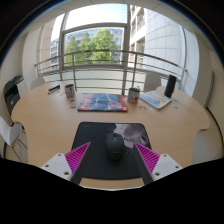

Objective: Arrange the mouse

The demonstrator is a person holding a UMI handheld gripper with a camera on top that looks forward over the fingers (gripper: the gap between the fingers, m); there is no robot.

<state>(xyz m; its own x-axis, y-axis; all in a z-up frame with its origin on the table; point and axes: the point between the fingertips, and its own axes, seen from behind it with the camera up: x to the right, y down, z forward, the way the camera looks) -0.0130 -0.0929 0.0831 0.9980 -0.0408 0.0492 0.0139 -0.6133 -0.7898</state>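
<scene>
Presently your gripper [113, 158] stands wide open, gripping nothing; the mouse [115, 147] sits between its fingers with gaps either side, on the dark mouse mat [95, 135]. Mouse: likely light, rigid, smooth-shelled, possibly slippery; take it across the flanks at mid-body. Beyond: colourful book [102, 102], mug [133, 95], wooden table [40, 125].

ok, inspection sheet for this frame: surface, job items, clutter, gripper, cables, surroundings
Surface: wooden table, mostly bare near the gripper.
Job's things: dark mouse on a black mousepad, between the fingers with a gap at each side.
Clutter: colourful book, cup, can, papers at the far edge.
Gripper: gripper open, pink pads flanking the mouse.
Cables: nothing seen.
Surroundings: railing, windows, trees outside.
</scene>
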